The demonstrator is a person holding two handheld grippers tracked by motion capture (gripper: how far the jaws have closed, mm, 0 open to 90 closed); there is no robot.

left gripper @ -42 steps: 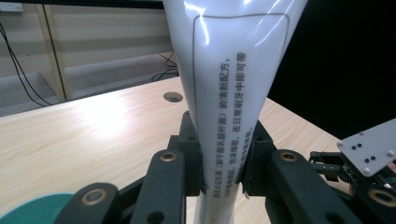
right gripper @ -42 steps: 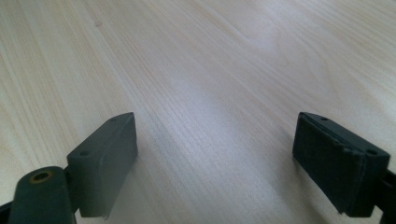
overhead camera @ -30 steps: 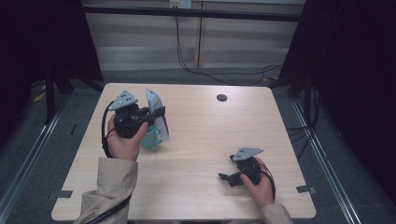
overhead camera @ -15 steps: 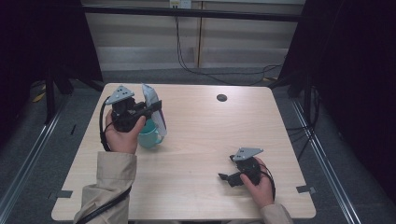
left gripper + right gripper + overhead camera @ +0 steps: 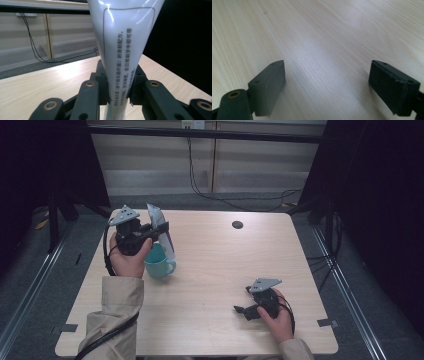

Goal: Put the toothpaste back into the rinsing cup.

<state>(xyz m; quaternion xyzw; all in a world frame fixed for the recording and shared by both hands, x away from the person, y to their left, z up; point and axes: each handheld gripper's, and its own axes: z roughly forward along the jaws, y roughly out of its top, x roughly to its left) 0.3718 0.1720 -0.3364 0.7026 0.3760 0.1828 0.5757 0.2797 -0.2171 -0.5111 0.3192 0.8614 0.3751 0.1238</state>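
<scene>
Left tongs (image 5: 159, 231): clamped on white tube (image 5: 123, 50), pads pinching its narrow lower part; flat crimped end fans out wide above the jaws. Printed text runs along the tube's length.
Tube position: upright w/ slight tilt, lower end hanging past the left tongs, just over the teal mug (image 5: 160, 264). Can't tell if tube tip touches mug rim or sits inside.
Mug: on tabletop (image 5: 225, 270), directly below/in front of left tongs, handle pointing toward right tongs' side. Left hand (image 5: 127, 260) partly covers its near side.
Right tongs (image 5: 243, 310): jaws spread wide, nothing between, bare wood seen in the gap. Resting low at tabletop near front edge, well apart from mug & tube.
Change vs 1 s ago: left tongs + tube shifted a bit toward far-left of tabletop; mug was mostly hidden behind hand and tube, now more of its body and handle show below left tongs. Grip on tube unchanged.
Right tongs vs 1 s ago: same spot, same spread.
Other: dark round hole (image 5: 237, 224) in tabletop, far side, well apart from both tongs.
</scene>
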